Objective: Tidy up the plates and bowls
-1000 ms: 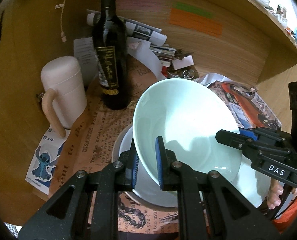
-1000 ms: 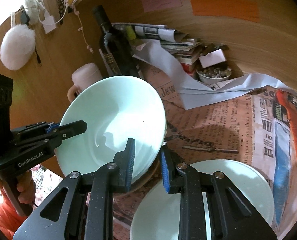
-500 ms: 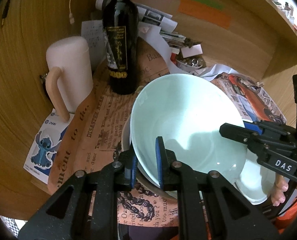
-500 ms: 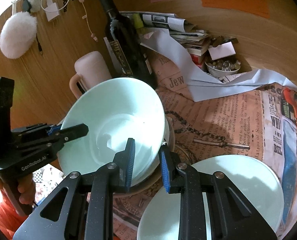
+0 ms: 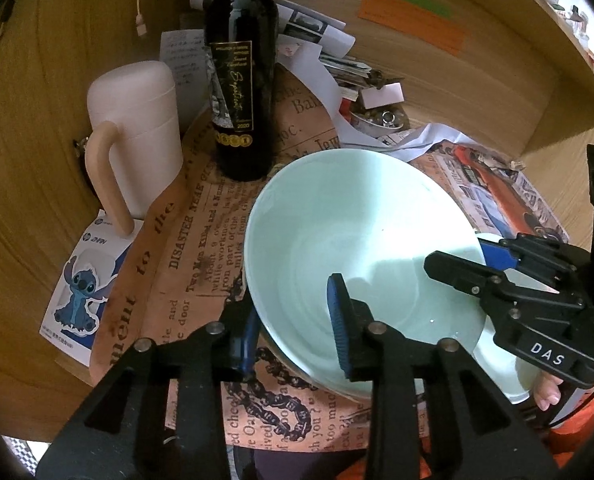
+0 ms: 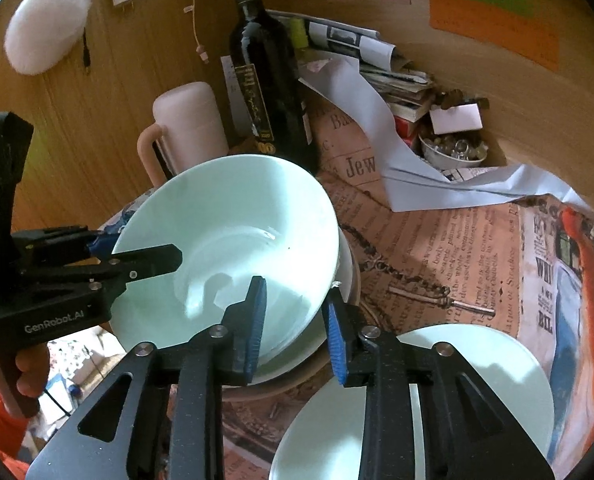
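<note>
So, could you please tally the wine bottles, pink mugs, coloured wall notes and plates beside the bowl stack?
Wine bottles: 1
Pink mugs: 1
Coloured wall notes: 3
Plates beside the bowl stack: 1
Total: 6

Close opposing downward views, shared bowl (image 5: 361, 256)
</note>
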Demonstrator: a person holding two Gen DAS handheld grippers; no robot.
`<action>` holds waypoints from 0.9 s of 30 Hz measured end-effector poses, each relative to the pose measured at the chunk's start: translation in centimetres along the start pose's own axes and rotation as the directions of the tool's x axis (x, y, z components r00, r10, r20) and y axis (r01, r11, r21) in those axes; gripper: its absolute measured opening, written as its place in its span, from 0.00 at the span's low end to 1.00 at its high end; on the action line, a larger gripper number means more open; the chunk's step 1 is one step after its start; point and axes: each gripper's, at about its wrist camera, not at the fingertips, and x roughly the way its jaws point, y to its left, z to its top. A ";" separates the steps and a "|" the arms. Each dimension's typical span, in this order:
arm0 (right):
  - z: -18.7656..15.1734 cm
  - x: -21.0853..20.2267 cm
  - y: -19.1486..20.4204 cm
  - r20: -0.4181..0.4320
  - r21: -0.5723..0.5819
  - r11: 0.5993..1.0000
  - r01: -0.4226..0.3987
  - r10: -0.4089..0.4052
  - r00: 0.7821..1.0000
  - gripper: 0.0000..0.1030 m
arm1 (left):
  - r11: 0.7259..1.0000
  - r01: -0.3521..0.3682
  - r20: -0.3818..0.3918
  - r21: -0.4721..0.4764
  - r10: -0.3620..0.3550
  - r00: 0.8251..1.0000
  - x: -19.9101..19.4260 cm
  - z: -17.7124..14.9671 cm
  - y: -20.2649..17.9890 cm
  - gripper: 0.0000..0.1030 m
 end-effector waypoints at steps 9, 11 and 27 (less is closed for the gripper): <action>0.4 -0.6 -0.5 0.044 0.013 0.999 0.029 -0.030 0.999 0.32 | 1.000 0.000 0.045 -0.009 0.001 0.999 -1.3 0.4 0.4 0.36; 0.5 -0.9 -0.6 0.055 0.016 0.999 0.027 -0.028 0.998 0.35 | 1.000 0.007 0.088 -0.008 -0.007 0.996 -2.3 0.7 0.4 0.49; -0.3 0.3 -2.0 -0.028 0.071 0.997 0.010 -0.008 1.000 0.49 | 0.992 0.069 0.000 -0.110 -0.069 0.998 -0.6 -1.2 2.4 0.57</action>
